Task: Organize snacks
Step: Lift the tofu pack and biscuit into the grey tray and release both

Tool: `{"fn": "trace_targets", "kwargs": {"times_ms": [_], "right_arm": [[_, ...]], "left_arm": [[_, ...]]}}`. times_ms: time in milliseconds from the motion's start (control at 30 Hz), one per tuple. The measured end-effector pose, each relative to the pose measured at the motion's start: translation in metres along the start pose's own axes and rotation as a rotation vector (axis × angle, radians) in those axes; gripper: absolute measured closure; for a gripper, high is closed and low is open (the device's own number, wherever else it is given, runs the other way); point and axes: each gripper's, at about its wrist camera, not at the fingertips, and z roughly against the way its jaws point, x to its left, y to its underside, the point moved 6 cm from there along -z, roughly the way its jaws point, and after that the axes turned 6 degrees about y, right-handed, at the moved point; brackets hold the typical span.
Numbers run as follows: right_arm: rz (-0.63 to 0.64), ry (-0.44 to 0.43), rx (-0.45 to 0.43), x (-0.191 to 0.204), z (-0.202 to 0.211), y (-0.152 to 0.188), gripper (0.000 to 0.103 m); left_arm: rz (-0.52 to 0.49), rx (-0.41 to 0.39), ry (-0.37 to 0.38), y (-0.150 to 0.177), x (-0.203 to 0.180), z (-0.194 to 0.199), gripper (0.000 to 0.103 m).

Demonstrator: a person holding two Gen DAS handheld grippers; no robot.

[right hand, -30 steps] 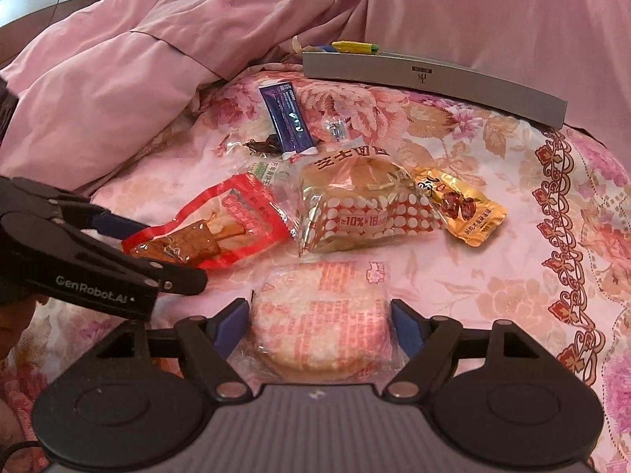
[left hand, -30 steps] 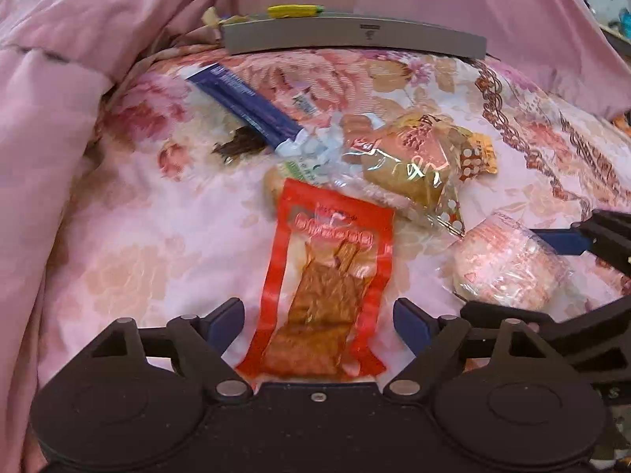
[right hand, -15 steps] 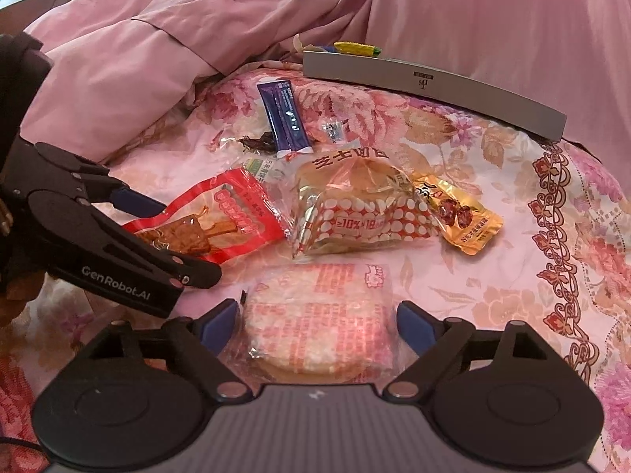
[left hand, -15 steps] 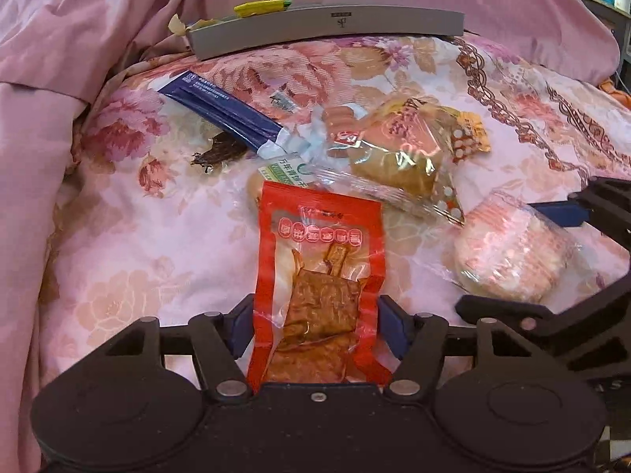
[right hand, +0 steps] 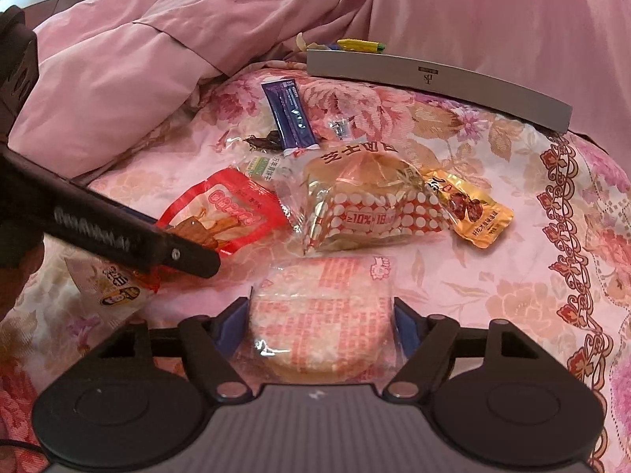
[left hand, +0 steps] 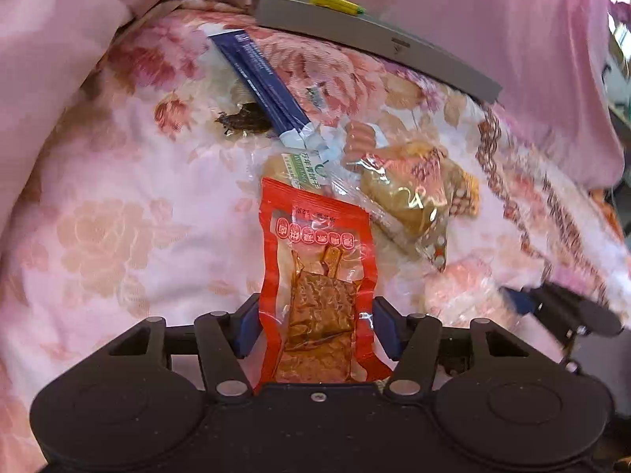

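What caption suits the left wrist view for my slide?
Left gripper closed on a red snack packet above a floral bedspread.

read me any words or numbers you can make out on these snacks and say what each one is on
"10%" and "18": on the polka-dot bread bag.
Red pouch, blue sachet, gold packet, round cake wrapper, grey box: print too small or blurred.

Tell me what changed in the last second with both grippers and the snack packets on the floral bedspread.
The left gripper closed its jaws onto the red transparent tofu-snack packet. The right gripper narrowed around the round pink rice-cracker packet, pads at its edges. The bun bag, blue sachet, yellow packet and grey box stayed put.
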Motion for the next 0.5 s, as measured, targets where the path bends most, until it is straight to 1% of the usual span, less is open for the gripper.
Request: {"fn": "trace_targets", "kwargs": {"times_ms": [233,333,400,500], "right_arm": [[-0.014,-0.009,-0.007,-0.0019,0.0015,0.0002,0.026],[-0.015,-0.017,-0.017,-0.0017,0.0034,0.0008,0.026],[-0.018,-0.023,-0.017,-0.0019,0.0044,0.0011,0.026],[-0.020,-0.025,-0.019,-0.0018,0.0057,0.0005,0.026]], "left_arm": [[0.051,-0.038,0.047,-0.0013,0.0014,0.0060,0.049],[0.083,-0.029,0.089,0.0016,0.0005,0.0077,0.053],[0.098,-0.015,0.103,0.0046,-0.0007,0.0070,0.055],[0.103,-0.018,0.103,0.0068,-0.0011,0.0079,0.057]]}}
